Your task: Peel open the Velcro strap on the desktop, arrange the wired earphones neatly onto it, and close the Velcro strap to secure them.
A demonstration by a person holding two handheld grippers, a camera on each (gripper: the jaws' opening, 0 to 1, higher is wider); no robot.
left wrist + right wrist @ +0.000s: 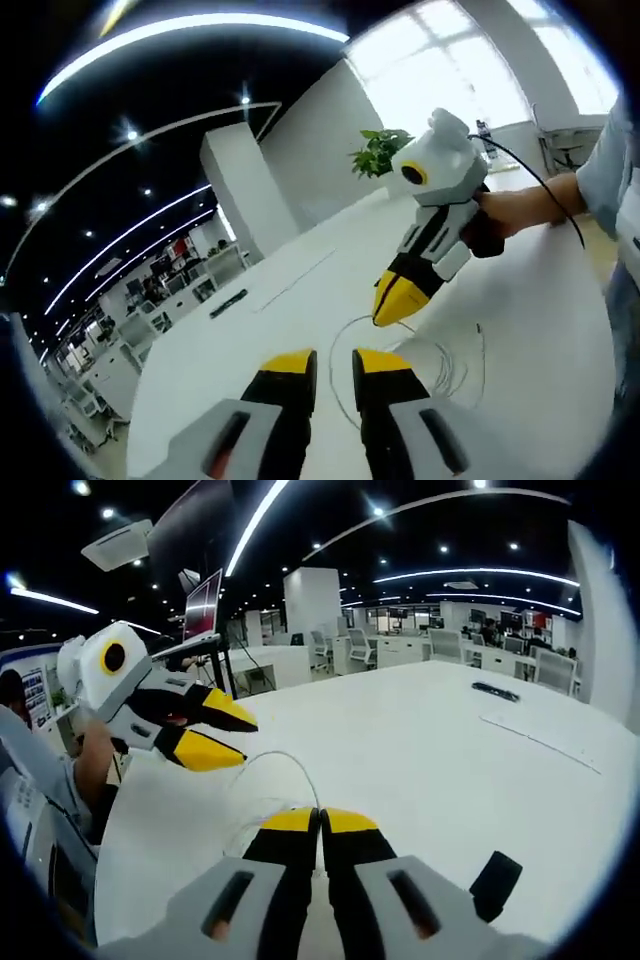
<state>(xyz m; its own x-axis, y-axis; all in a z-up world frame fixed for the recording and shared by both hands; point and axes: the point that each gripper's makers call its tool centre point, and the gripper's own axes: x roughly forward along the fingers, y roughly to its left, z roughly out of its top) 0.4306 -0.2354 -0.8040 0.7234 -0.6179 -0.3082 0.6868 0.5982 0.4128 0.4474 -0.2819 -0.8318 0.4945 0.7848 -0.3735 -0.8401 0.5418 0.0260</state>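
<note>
Left gripper [334, 362]: bottom centre, jaws parted, grasping nothing.
Right gripper [320, 823]: bottom centre, jaws clenched together.
Earphones [440, 365]: white cable looped on the desk [300, 290], lower right.
Velcro strap [497, 880]: dark, lower right.

Large white desk [430, 740] in open-plan office; black ceiling [420, 535] with curved light strips [190, 35] and spotlights; bright windows [470, 60]; white pillar [240, 185]; potted plant [378, 152]; rows of desks [440, 645] behind.
</note>
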